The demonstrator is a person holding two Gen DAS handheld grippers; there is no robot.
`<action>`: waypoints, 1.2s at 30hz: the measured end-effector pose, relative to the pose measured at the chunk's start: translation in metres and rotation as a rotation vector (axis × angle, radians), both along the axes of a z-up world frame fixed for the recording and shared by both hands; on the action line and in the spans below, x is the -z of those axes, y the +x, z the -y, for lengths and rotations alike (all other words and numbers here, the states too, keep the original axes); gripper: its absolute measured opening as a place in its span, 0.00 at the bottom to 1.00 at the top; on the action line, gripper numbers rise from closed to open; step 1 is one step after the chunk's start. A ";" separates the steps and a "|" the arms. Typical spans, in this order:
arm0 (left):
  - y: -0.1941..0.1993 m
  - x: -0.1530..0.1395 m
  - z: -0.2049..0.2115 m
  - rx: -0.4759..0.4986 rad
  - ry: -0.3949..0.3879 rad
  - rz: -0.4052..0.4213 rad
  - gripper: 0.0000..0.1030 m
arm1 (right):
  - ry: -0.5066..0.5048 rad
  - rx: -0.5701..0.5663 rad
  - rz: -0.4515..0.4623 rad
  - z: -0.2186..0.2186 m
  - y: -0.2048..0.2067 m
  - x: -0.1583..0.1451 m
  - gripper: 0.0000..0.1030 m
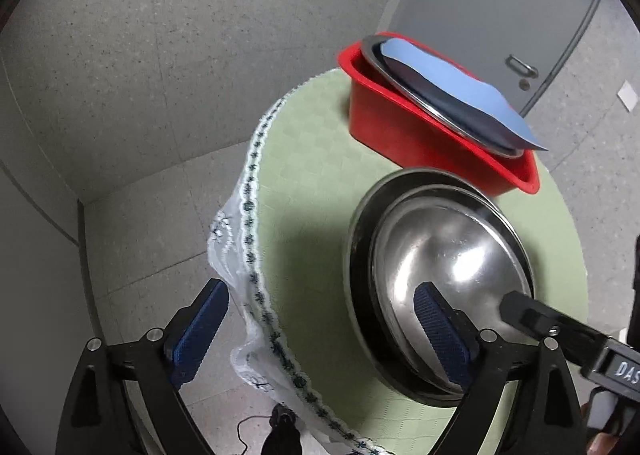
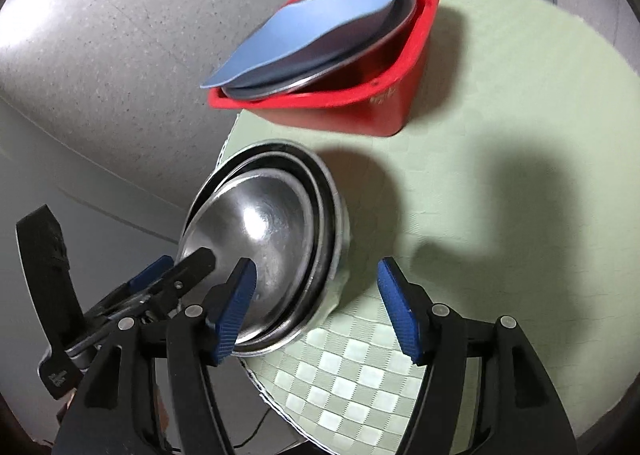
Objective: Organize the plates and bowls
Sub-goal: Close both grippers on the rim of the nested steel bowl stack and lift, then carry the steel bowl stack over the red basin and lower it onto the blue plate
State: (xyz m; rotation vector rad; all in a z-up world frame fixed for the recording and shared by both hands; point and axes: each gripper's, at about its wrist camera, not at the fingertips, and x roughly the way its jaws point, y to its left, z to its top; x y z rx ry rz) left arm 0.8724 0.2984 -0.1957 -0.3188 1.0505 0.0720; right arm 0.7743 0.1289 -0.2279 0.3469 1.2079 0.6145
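Note:
A stack of nested steel bowls [image 1: 440, 267] [image 2: 272, 239] sits on the round green table. A red tub [image 1: 400, 135] [image 2: 360, 103] behind it holds a steel plate [image 1: 424, 95] [image 2: 348, 51] and a blue plate [image 1: 452, 87] [image 2: 320, 15] leaning over its rim. My left gripper [image 1: 324, 331] is open, its right finger over the near rim of the bowls, its left finger off the table edge. My right gripper [image 2: 316, 315] is open, its left finger at the bowls' near rim. Each gripper shows in the other's view, [image 1: 560, 331] [image 2: 160, 287].
The green checked tablecloth [image 1: 304, 159] [image 2: 500, 135] has a lace edge [image 1: 248, 255] hanging on the left. A grey floor and a grey door [image 1: 500, 15] lie beyond. A cable [image 1: 248, 427] lies on the floor below the table.

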 end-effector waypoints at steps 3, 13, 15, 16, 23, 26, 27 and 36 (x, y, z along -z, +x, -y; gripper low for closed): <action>0.005 0.003 0.003 0.012 -0.003 -0.002 0.88 | 0.006 -0.010 -0.010 -0.006 0.003 0.005 0.63; 0.019 0.019 0.008 0.113 -0.093 -0.011 0.41 | 0.013 -0.023 -0.025 -0.012 0.007 0.017 0.48; 0.020 0.016 0.013 0.123 -0.059 0.001 0.41 | 0.017 -0.017 -0.025 -0.008 0.007 0.019 0.46; 0.020 0.015 0.013 0.124 -0.062 0.003 0.40 | 0.014 -0.017 -0.021 -0.007 0.006 0.019 0.46; 0.014 -0.003 0.015 0.137 -0.073 0.028 0.38 | 0.011 0.000 0.013 0.011 -0.008 0.006 0.44; 0.008 -0.027 0.019 0.142 -0.077 0.077 0.38 | 0.014 0.005 0.057 0.019 -0.015 -0.014 0.44; 0.006 -0.033 0.020 0.143 -0.076 0.083 0.38 | 0.020 0.010 0.069 0.023 -0.016 -0.021 0.44; 0.017 -0.085 0.030 0.147 -0.075 0.150 0.38 | 0.041 0.040 0.157 0.053 0.007 -0.067 0.44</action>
